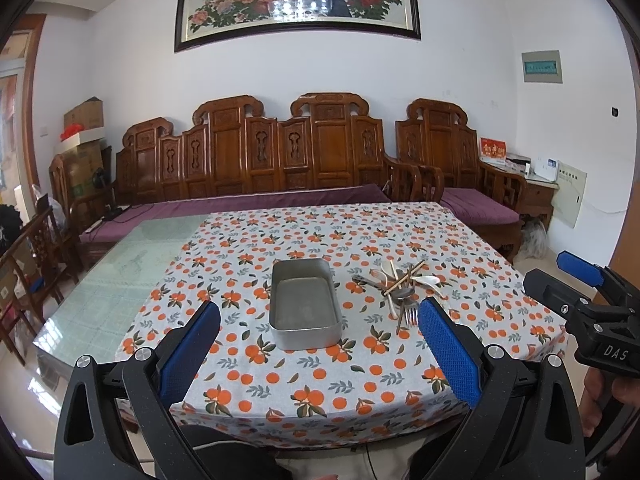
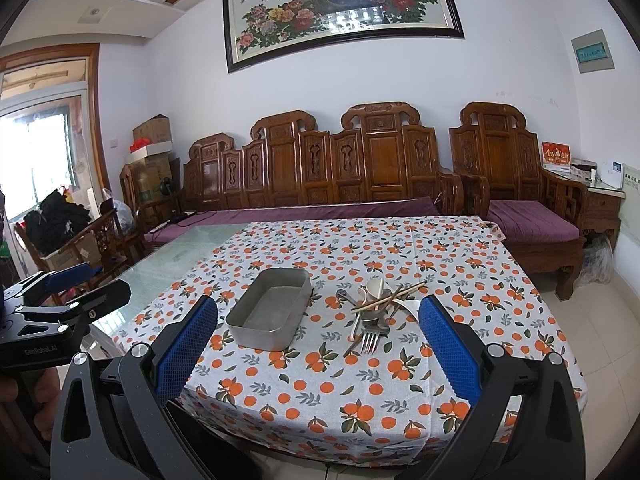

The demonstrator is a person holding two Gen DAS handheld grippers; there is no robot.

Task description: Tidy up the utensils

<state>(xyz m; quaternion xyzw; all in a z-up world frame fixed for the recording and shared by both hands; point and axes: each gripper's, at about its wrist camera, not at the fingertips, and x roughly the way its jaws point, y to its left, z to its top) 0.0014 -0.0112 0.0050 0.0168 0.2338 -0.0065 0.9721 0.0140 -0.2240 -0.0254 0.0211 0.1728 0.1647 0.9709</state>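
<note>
Blue-padded black left gripper (image 1: 318, 344) and right gripper (image 2: 318, 344) hover with jaws spread wide, nothing held; ahead, a tangled pile of metal forks, white spoons and wooden chopsticks (image 2: 378, 306) lies right of the empty grey rectangular metal tray (image 2: 269, 311), handles mostly pointing away; right gripper looks nearer.

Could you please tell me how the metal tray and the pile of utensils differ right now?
The metal tray is one empty grey box; the utensil pile is a crossed jumble of chopsticks, spoons and a fork. The tray lies left of the pile. Both rest on the orange-print tablecloth, untouched.
</note>
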